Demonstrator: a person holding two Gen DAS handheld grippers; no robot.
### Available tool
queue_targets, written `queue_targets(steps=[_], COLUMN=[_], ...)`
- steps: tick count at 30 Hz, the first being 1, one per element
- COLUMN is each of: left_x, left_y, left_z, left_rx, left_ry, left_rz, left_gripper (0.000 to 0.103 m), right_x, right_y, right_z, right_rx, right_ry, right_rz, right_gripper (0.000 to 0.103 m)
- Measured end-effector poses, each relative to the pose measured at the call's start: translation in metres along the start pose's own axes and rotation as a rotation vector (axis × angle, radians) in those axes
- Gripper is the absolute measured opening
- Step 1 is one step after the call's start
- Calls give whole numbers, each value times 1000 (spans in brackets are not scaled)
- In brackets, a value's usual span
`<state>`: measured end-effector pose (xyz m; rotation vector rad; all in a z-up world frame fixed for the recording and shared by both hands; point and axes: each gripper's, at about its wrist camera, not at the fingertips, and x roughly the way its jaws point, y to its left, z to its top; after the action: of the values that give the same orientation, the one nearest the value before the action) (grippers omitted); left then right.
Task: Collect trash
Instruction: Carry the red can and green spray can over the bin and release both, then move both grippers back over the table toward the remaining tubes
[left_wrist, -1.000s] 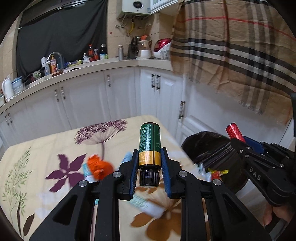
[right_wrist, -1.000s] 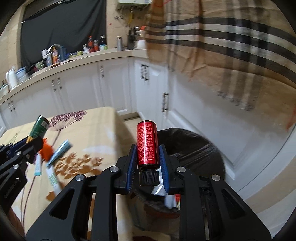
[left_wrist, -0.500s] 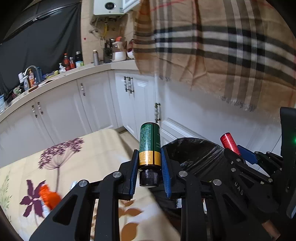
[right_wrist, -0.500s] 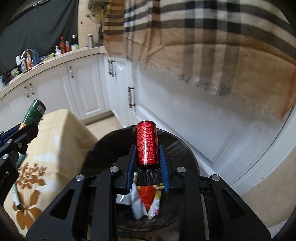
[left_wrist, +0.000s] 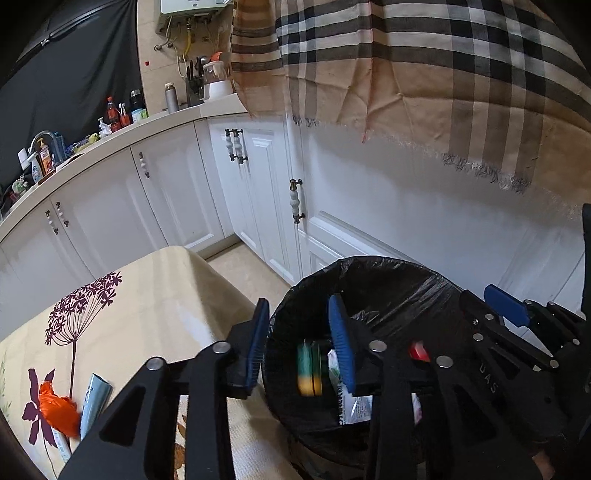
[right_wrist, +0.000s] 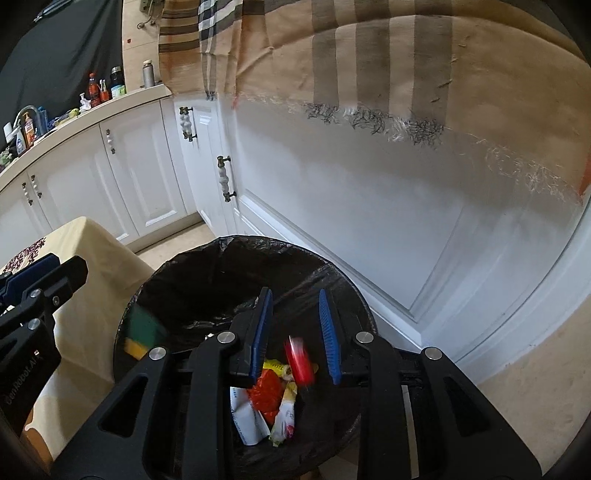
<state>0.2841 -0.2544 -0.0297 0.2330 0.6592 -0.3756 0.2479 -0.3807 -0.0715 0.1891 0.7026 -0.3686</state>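
A bin lined with a black bag stands on the floor beside the table. My left gripper hangs over its near rim with its jaws opening. A green and yellow bottle drops, blurred, free of the pads, into the bin. My right gripper is over the bin's middle, jaws opening. A red bottle falls, blurred, below and between its pads. Wrappers lie at the bottom of the bin.
The table with a floral cloth is left of the bin and carries an orange wrapper and a grey tube. White cabinets stand right behind the bin. A plaid cloth hangs over the counter above.
Both grippers moved from above the table's edge to over the bin and sank. Both opened: the green bottle left the left pads, the red bottle left the right pads.
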Motion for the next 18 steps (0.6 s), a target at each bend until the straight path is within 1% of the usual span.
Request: queue_targets(steps=[6, 8, 9, 13, 18], left_x=[-4, -8, -11, -22, -40], left_y=[6, 10, 12, 23, 46], left_z=[0, -1, -2, -4, -13], left_rx=[-19, -25, -30, -44, -76], left_ry=[-2, -6, -7, -17, -23], left_rz=[8, 11, 13, 27, 56], left_gripper=[43, 45, 46, 49, 51], right_x=[-7, -11, -15, -28, -44], right_y=[4, 6, 8, 19, 37], right_z=[-1, -1, -1, -2, -3], right_rx=[-10, -13, -13, -32, -50], right_ry=[-2, -4, -8, -21, -26], right_rz=[4, 11, 16, 32, 74], right_gripper=[26, 30, 38, 38, 38])
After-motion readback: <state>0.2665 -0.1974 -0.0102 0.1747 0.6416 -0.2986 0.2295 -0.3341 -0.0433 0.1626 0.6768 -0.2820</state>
